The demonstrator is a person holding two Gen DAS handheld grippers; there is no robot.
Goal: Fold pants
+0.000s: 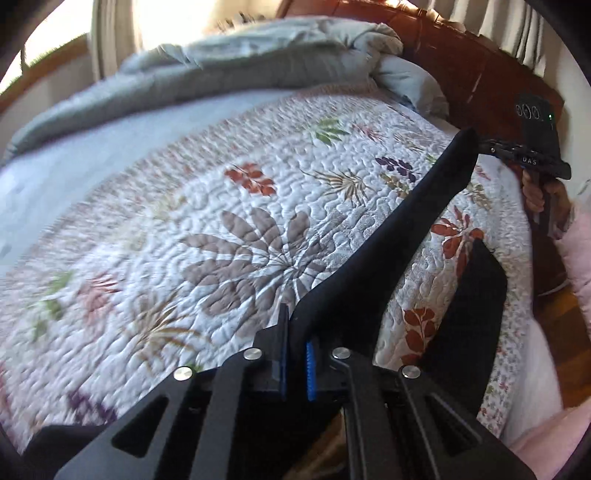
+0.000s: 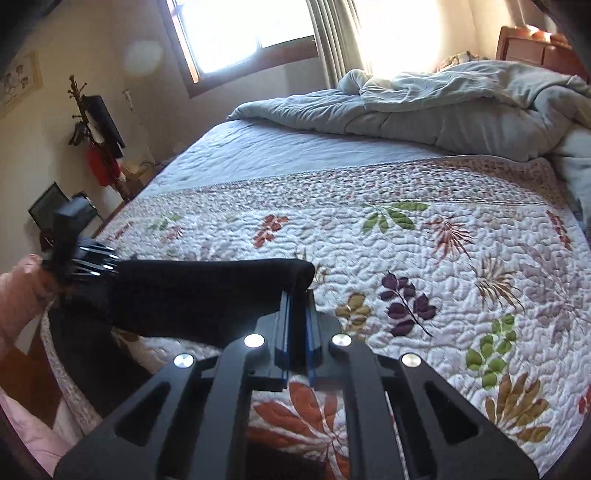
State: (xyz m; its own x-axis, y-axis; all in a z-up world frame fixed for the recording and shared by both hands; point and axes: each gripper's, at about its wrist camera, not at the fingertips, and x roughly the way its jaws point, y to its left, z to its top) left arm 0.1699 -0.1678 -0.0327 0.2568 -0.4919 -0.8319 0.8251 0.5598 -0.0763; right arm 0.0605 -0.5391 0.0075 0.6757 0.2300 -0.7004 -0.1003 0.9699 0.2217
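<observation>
Left wrist view: my left gripper (image 1: pixel 295 339) sits at the bottom centre of the frame, its blue-padded jaws drawn together on the black pants (image 1: pixel 388 251). The cloth runs from between those pads as a taut dark band up toward the upper right, where my right gripper (image 1: pixel 480 142) pinches its far end. A hand (image 1: pixel 543 195) shows below that gripper at the right edge, with a pink sleeve (image 1: pixel 580 258) under it. More of the pants hangs down in the lower right, over the edge of the floral quilt (image 1: pixel 221 206). The quilt fills the middle of the frame, partly blurred on the left. A grey comforter (image 1: pixel 221 70) lies bunched along the top, with a reddish wooden headboard (image 1: pixel 461 59) in the upper right.

Right wrist view: my right gripper (image 2: pixel 297 295) is at the bottom centre, its jaws pressed shut on a corner of the pants (image 2: pixel 192 291). From there the black cloth stretches level to the left, where my left gripper (image 2: pixel 99 264) grips the other end at the left edge. The rest of the cloth hangs below that band toward the lower left. The quilt (image 2: pixel 406 266) spreads across the right and centre, the comforter (image 2: pixel 443 110) heaps in the upper right, and a bright window (image 2: pixel 240 26) sits at the top.
</observation>
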